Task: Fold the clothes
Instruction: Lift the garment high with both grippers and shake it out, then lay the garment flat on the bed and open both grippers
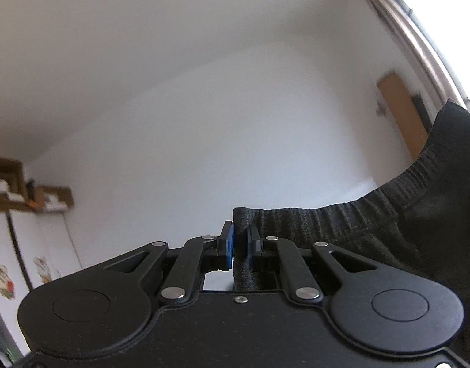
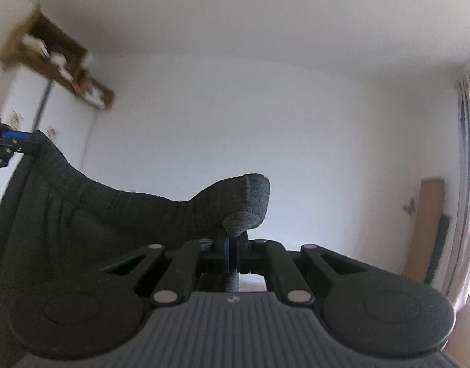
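Note:
A dark grey knitted garment [image 1: 373, 224] with a ribbed elastic waistband hangs in the air between both grippers. My left gripper [image 1: 240, 239] is shut on one end of the waistband, the cloth pinched between its blue pads. In the right wrist view the garment [image 2: 127, 214] stretches leftward, and my right gripper [image 2: 233, 250] is shut on the other waistband corner, which bulges above the pads. The left gripper [image 2: 8, 144] shows at the far left edge of that view, gripping the cloth. Both grippers point level at a white wall.
A white wall [image 1: 204, 122] fills both views. Brown cardboard boxes [image 1: 23, 190] sit on top of a white wardrobe [image 1: 29, 245] at the left. A window with a curtain [image 1: 418, 30] and a leaning wooden board [image 1: 400, 110] are at the right.

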Available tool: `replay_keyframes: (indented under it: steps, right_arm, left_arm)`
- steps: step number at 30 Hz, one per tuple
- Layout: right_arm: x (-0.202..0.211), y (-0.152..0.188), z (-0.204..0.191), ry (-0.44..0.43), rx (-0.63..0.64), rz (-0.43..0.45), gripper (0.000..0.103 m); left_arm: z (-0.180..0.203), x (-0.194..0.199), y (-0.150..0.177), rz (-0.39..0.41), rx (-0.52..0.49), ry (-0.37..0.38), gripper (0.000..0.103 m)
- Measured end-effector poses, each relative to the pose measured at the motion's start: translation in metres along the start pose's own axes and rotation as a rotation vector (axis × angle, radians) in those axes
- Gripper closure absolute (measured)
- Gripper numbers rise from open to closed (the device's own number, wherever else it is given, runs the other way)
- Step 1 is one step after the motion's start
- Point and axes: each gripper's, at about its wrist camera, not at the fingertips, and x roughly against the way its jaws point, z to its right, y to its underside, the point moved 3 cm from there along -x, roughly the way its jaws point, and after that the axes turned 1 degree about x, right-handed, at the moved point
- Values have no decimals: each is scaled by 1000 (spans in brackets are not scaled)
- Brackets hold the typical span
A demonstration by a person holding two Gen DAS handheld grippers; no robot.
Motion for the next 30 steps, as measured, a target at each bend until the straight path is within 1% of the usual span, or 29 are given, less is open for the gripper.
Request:
replay_keyframes:
  steps: [3,7,10,12,14,17,19,20,21,22,23,24,25,26,27,28,30]
  right_arm:
    - [-73,50,-4,32,2,-63,99]
    - [-126,147,17,56,28,-137,99]
    - [-163,218,19,54,47,-218,99]
    - [-182,265,13,47,51,-274,99]
    - [-200,319,4,39,35,-341,99]
    - [-214,397,-12,44,22,-431,99]
    - [-219,441,-17,52,-10,-486,97]
    - [-220,459,-13,53,-25,-513,96]
    - [-221,474,-18,61,-31,-549,92]
    - [-222,488,-23,69,-36,-585,82]
    - [-222,503,-27,76,-42,-620,76]
    - [-218,514,-31,69,-48,-645,65]
    - [-216,522,-31,61,-55,-657,58]
    - [-215,530,-31,49,-63,-676,54]
    - [-207,534,-31,40,-73,-694,47]
    - [-200,540,-29,31,-82,-709,44]
    - [-199,561,-21,13,-98,-704,44]
  left_arm:
    - [29,-81,51,-67,-23,22,94]
    - [74,-181,124,-168,-12,64,94]
    - [111,-236,182,-253,0,99,94]
    - [137,-267,226,-316,3,128,94]
    - [162,-292,273,-381,3,160,94]
    - [193,-312,352,-475,1,213,93]
    - [208,-326,392,-527,-4,231,90]
    - [200,-324,417,-544,-8,235,90]
    - [175,-302,440,-561,-16,235,78]
    - [157,-277,454,-588,-26,235,52]
    - [148,-259,458,-610,-40,236,38]
    - [144,-247,455,-615,-50,239,25]
    - [141,-238,460,-610,-54,242,26]
    - [137,-230,465,-606,-57,245,26]
    - [132,-222,470,-609,-46,249,26]
    - [125,-213,476,-623,-19,252,26]
    - [119,-191,483,-637,34,268,26]
